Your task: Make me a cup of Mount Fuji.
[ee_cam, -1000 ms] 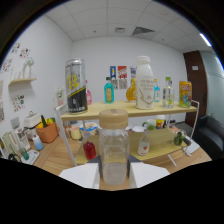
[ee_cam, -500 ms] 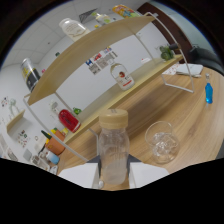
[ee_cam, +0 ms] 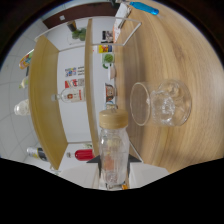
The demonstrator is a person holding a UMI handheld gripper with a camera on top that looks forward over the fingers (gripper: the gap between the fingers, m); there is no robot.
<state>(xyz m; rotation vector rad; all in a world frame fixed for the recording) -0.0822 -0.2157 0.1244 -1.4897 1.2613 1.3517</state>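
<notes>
- Clear glass bottle (ee_cam: 111,150) with a tan wooden lid (ee_cam: 113,118) sits clamped between the two fingers of the gripper (ee_cam: 111,170), both pressing its sides.
- Just beyond the lid, an empty clear glass cup (ee_cam: 161,103) rests on the wooden table (ee_cam: 170,45).
- Farther off, a wooden shelf rack (ee_cam: 90,75) carries bottles and small items.
- A blue object (ee_cam: 143,7) lies at the table's far end.

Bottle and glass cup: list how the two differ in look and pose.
The bottle is tall and narrow; the glass cup is short and wide. The bottle is closed by a tan wooden-looking cap; the glass cup is open-mouthed. The bottle is gripped between the gripper fingers; the glass cup stands free on the wooden table, beyond the fingers. Both are clear.
</notes>
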